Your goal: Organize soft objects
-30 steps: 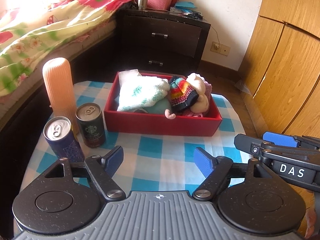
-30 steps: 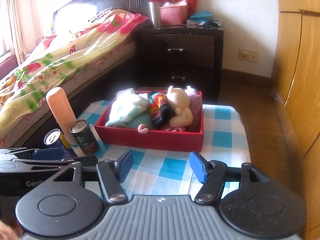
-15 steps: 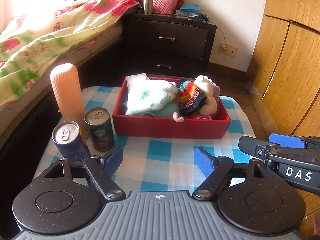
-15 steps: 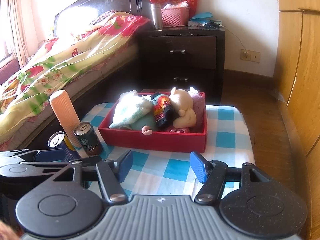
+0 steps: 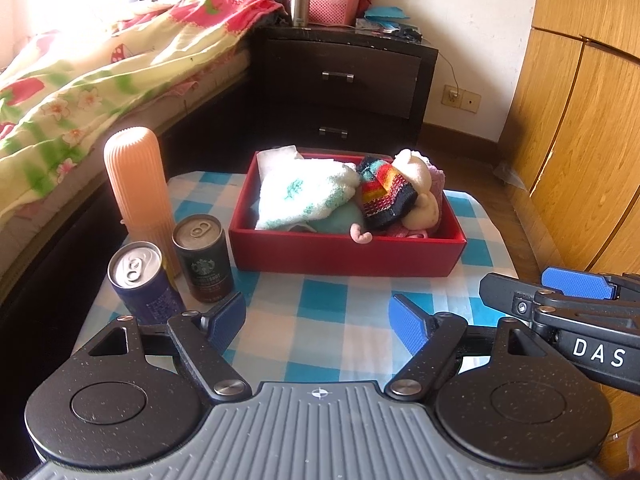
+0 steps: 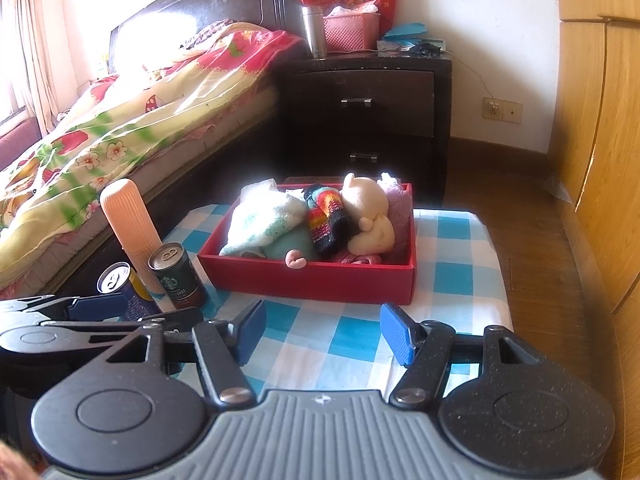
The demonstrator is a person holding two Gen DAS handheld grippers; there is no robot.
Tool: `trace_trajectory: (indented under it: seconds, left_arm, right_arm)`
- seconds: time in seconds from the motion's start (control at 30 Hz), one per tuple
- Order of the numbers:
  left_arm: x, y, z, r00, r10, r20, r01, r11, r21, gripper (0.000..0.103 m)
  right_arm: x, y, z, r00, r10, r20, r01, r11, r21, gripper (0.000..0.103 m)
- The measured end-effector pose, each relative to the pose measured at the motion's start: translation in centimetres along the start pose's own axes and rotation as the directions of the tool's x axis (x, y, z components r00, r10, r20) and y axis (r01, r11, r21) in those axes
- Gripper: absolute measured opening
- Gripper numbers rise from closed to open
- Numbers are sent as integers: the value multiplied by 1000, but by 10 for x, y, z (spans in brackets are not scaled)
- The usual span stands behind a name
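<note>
Soft objects: white-green towel [image 5: 304, 194], striped knit piece [image 5: 384, 196], cream plush toy [image 5: 420, 184], all piled inside red box [image 5: 344, 254] at far middle of checked counter [image 5: 320, 312]. Left gripper [image 5: 320, 318] and right gripper [image 6: 322, 332]: fingers apart, holding nothing, hovering at near edge. Step judged: sorting apparently finished or paused. Next move, if any: tucking overhanging pink limb [image 5: 361, 236] inside. Cans [image 5: 204, 258] standing left, untouched.

The left wrist view has lifted slightly: the red box [image 5: 347, 249], both cans [image 5: 136, 276] and the right gripper [image 5: 560, 292] sit lower in frame than a second ago. The right wrist view likewise shows the red box [image 6: 308, 280] lower. Nothing on the worktop [image 5: 320, 308] has shifted.
</note>
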State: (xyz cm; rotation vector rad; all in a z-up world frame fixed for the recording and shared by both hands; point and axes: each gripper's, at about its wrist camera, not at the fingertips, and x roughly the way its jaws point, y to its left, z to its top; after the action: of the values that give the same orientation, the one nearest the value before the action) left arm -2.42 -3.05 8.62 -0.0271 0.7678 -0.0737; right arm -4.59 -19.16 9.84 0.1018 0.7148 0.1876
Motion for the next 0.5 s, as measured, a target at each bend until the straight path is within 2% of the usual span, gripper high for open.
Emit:
trace_trajectory:
  seconds: [0.5]
  left_arm:
    - [0, 0, 0, 1000, 3, -1, -3, 1000, 2, 77]
  right_arm:
    - [1, 0, 0, 1000, 0, -3, 0, 1000, 1, 42]
